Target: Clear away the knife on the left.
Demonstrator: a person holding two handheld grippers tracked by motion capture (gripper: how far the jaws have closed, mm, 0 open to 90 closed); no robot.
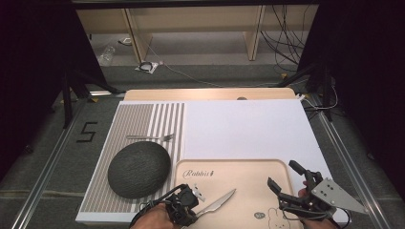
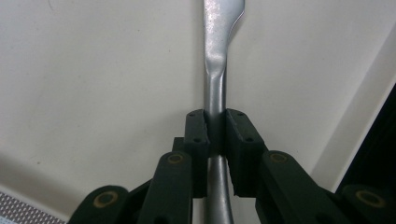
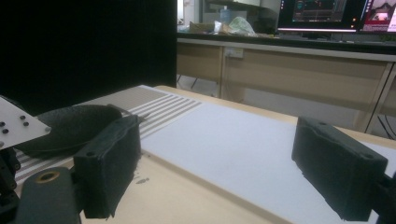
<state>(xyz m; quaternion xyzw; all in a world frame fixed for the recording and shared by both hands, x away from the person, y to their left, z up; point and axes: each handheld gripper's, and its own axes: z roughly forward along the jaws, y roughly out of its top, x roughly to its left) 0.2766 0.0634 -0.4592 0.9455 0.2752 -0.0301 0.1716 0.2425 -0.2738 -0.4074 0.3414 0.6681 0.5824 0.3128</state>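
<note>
My left gripper [image 1: 196, 206] is shut on the handle of a silver table knife [image 1: 218, 202] at the near left of a beige tray [image 1: 239, 183] printed with "Rabbit". In the left gripper view the jaws [image 2: 215, 130] pinch the handle and the blade [image 2: 220, 37] points away over the tray's pale floor [image 2: 93, 70]. My right gripper [image 1: 282, 174] hovers open over the tray's right side with nothing between its jaws. Its two black pads [image 3: 109, 163] stand wide apart in the right gripper view.
A dark grey dome [image 1: 138, 169] sits on a striped mat [image 1: 143, 117] left of the tray, and a fork [image 1: 153, 138] lies behind it. A white board [image 1: 243, 126] covers the table beyond the tray. Desks and monitors stand farther off.
</note>
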